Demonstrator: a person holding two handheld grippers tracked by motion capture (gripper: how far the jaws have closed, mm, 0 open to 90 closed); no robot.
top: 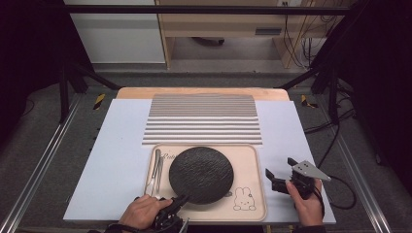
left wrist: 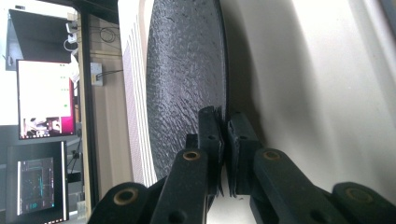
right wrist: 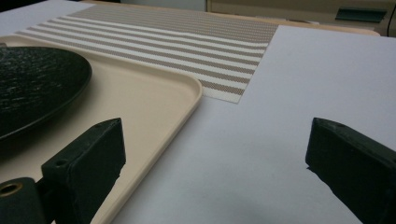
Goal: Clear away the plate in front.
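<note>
Pale table mat: left gripper [top: 179,201] jaws pinch the black plate [top: 201,174] rim, plate ahead; right gripper [top: 282,180] spread, idle.

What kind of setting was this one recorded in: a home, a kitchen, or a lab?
Most likely a lab or recording workspace, not a home. The table stands inside a dark metal frame, loose cables hang by the wooden furniture behind, and computer monitors stand off to the side.
</note>
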